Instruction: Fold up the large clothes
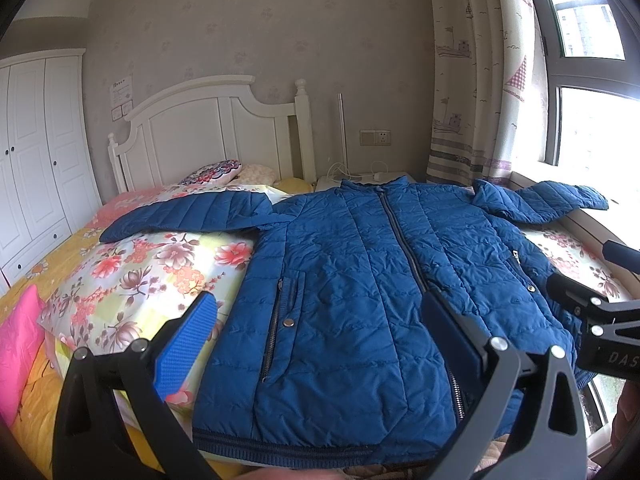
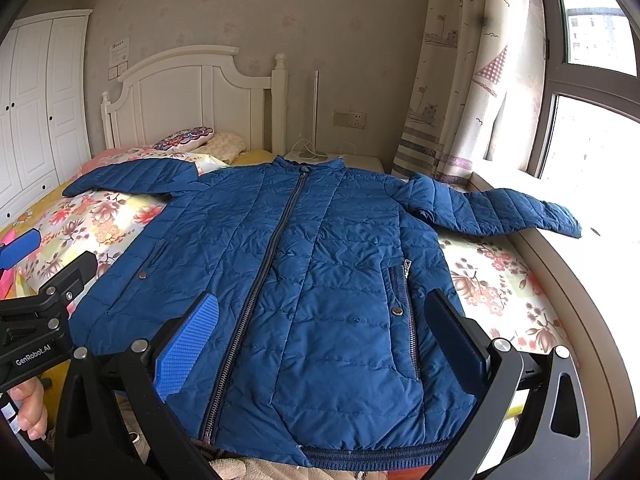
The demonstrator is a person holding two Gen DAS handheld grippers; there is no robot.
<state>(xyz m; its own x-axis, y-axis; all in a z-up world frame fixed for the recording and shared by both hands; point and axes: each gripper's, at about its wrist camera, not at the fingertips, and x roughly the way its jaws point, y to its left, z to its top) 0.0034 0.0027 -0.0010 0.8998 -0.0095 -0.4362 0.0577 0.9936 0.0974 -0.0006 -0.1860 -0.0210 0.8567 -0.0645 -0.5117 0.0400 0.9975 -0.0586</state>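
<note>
Hand-held grippers (image 1: 320,340) (image 2: 320,336) wide open, empty

Both fisheye views are taken low and close from the foot of the bed (image 1: 100,240), aimed toward 12 o'clock at the headboard (image 2: 192,96). The left view is set further left. The jacket (image 1: 360,272), wardrobe (image 2: 36,112) and window (image 1: 592,128) are shared by both.

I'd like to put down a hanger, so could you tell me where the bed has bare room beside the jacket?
Free: floral quilt between the jacket, its left sleeve and the pink pillow; also a narrower strip between the jacket's right side and the window ledge. Crowded: the headboard end, with cushions.
</note>
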